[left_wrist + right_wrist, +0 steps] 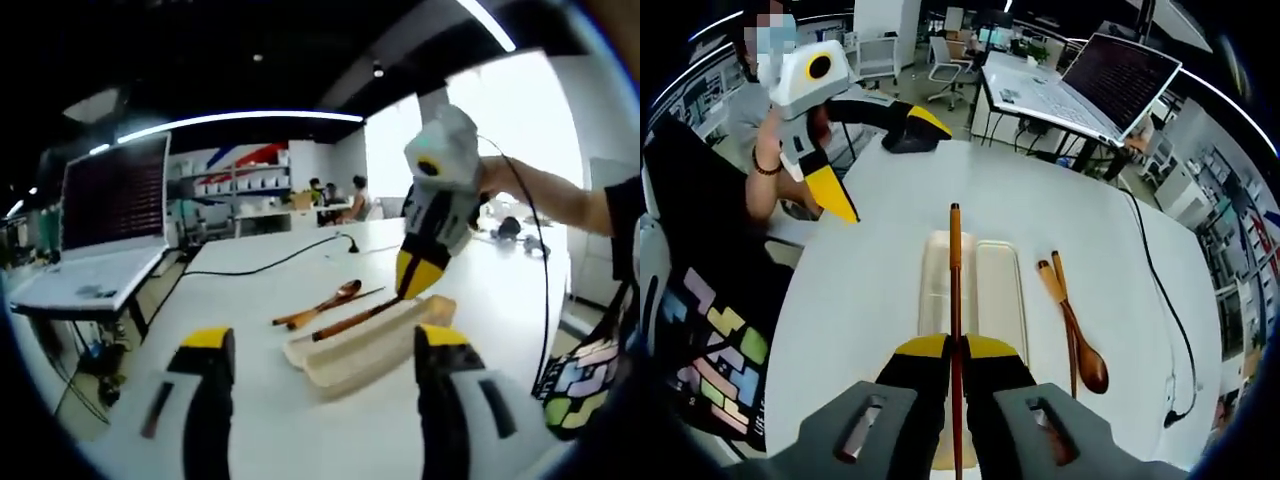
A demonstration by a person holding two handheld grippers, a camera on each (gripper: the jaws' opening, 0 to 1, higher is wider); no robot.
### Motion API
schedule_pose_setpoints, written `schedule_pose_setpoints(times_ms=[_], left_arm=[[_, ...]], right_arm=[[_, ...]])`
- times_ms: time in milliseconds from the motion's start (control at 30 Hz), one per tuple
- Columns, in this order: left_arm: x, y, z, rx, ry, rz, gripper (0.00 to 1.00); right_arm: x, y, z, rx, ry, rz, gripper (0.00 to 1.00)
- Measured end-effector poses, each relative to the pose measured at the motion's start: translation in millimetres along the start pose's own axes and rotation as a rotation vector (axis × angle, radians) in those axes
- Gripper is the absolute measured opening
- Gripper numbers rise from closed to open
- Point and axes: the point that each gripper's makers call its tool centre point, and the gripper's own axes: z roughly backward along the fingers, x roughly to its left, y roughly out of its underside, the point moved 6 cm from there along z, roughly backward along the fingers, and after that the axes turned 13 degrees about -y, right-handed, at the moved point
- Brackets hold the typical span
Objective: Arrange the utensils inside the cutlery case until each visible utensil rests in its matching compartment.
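Currently, in the right gripper view, the right gripper (956, 352) is clamped on a long brown chopstick (955, 290); its yellow-tipped jaws press together on the stick, which runs lengthwise above the open cutlery case (998, 290), roughly over the divide between its two pale halves. The case lies on the white table (860, 270). Just right of the case on the table lie a wooden spoon (1085, 350) and a second chopstick (1061, 290), side by side and touching or nearly so. The left gripper (835, 195) hangs at far left of that view, over the table edge in front of the person's dark sleeve; jaw state not readable there. In the left gripper view, the left gripper (325, 350) has its jaws spread wide with nothing between them, well short of the case. The right gripper shows beyond, tilted down over the case's far end. A black cable (270, 262) crosses the table, and a laptop (110, 210) stands open at far left.
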Motion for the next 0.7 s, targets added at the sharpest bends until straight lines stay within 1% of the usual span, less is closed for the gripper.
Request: schedule_pose_setpoints(times_ms=[33, 133, 300, 367, 533, 667, 700], left_arm=[[1.7, -0.5, 0, -0.003, -0.007, 0.002, 0.84], [6.5, -1.4, 3, -0.009, -0.026, -0.014, 0.83], [14.4, -3.2, 7, -0.018, -0.054, -0.007, 0.82], [16.9, -3.7, 8, -0.02, -0.064, -0.008, 0.82], [19.5, -3.5, 8, -0.021, -0.07, 0.006, 0.8], [18.4, -1.7, 6, -0.011, -0.071, 0.011, 0.79], [17.8, -1.7, 6, -0.011, -0.068, 0.012, 0.79]], right_arm=[[0, 0.5, -2, -0.002, -0.005, -0.001, 0.02], [1, 4.7, -12, -0.002, -0.026, -0.005, 0.02], [-1, 11.0, -21, -0.002, -0.04, -0.026, 0.02], [-1, 12.2, -24, -0.001, -0.05, -0.018, 0.02], [-1, 14.9, -27, 0.009, -0.053, -0.022, 0.03], [-2, 17.6, -28, 0.001, -0.054, -0.036, 0.03], [-2, 18.3, -29, 0.01, -0.061, -0.035, 0.03]])
